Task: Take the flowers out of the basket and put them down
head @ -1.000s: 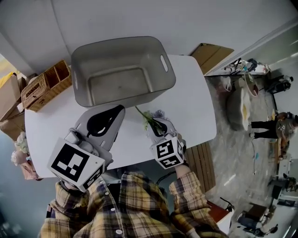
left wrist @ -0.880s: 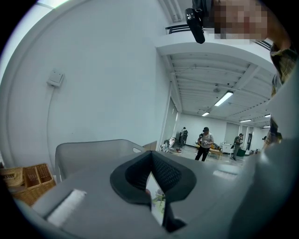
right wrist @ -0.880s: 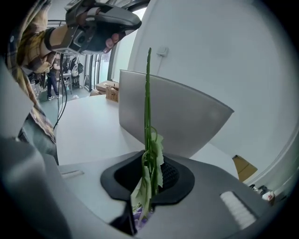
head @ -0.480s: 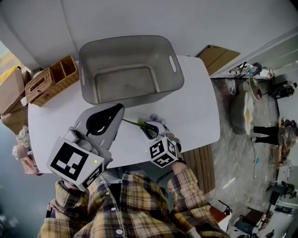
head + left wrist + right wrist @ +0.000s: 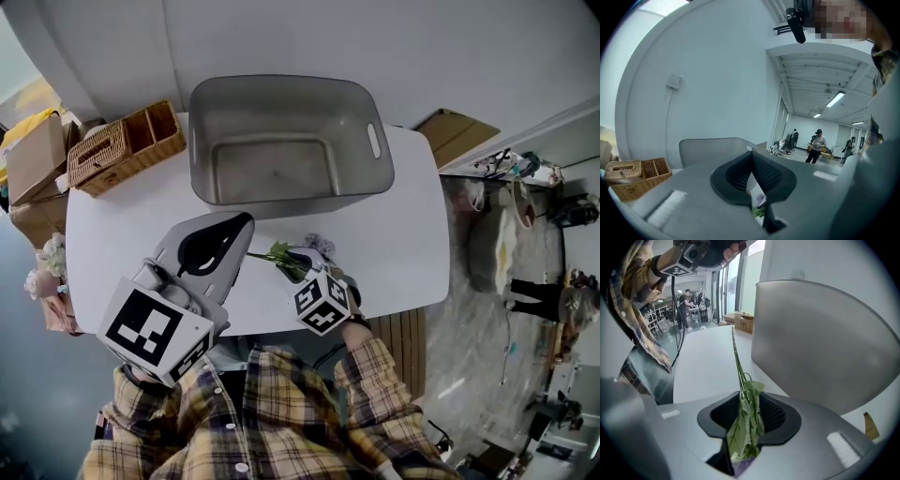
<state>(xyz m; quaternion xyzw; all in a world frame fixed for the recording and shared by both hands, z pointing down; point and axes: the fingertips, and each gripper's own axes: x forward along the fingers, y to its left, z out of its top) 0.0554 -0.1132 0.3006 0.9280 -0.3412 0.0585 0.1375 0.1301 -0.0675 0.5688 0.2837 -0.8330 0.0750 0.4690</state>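
Observation:
The grey plastic basket [image 5: 380, 141] stands empty at the back of the white table [image 5: 403, 234]; it also rises in the right gripper view [image 5: 820, 343] and the left gripper view [image 5: 708, 147]. One flower [image 5: 281, 255] with green leaves and a pale purple bloom lies low over the table's front. My right gripper [image 5: 298, 264] points steeply down around it. Its jaws have just been opening, and the leafy stem [image 5: 745, 423] rests loosely between them, its bare end running out over the table. My left gripper [image 5: 246, 223] hangs just left of the stem, tips together, holding nothing.
A wicker organiser [image 5: 127, 145] sits on the table's back left corner. Cardboard boxes [image 5: 33, 159] and a bunch of pale flowers [image 5: 47, 272] are off the left edge. Flat cardboard [image 5: 459, 131] leans behind the right end. People stand far off in the room.
My right gripper has come down and a little left toward the table's front. The flower's stem has swung from pointing at the basket to pointing left, toward the left gripper.

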